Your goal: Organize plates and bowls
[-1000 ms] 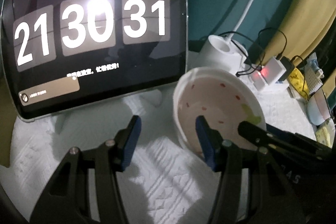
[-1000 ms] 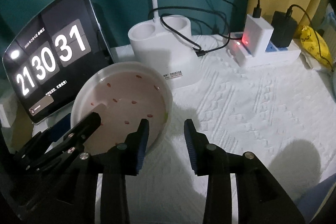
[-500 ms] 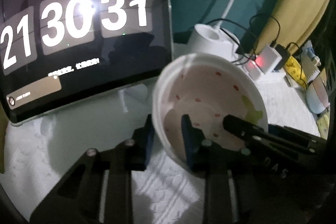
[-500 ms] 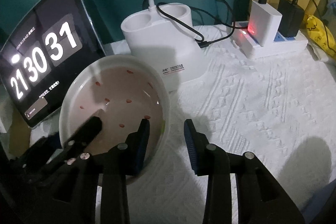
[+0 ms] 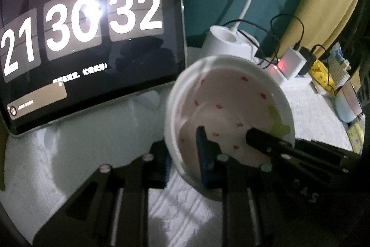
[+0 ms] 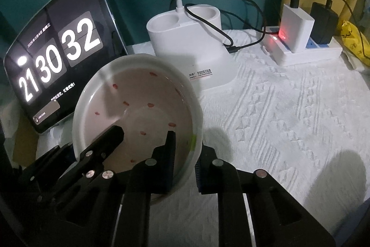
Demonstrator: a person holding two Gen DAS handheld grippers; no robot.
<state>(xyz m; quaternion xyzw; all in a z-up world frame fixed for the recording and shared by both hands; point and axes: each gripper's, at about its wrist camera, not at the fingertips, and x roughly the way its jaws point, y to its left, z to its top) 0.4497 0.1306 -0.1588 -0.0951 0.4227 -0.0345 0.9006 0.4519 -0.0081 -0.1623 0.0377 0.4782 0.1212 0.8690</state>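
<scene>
A white bowl (image 5: 231, 108) with a pink inside and red specks is lifted and tilted above the white cloth. My left gripper (image 5: 185, 154) is shut on its left rim, one finger inside, one outside. My right gripper (image 6: 185, 154) is shut on its right rim (image 6: 196, 131) the same way. The bowl also fills the lower left of the right wrist view (image 6: 136, 112). Each gripper shows as a black shape in the other's view. Another light blue bowl (image 5: 346, 105) sits at the far right edge.
A tablet (image 5: 87, 38) showing a clock stands at the back left. A white lamp base (image 6: 192, 52) with cables stands behind the bowl. A power strip with chargers (image 6: 300, 43) and a yellow packet (image 6: 353, 38) lie at the back right. White textured cloth (image 6: 289, 119) covers the table.
Both grippers closed on the bowl's rim, the left first, then the right. The bowl has risen off the cloth and tilted. The clock went from 31 to 32.
</scene>
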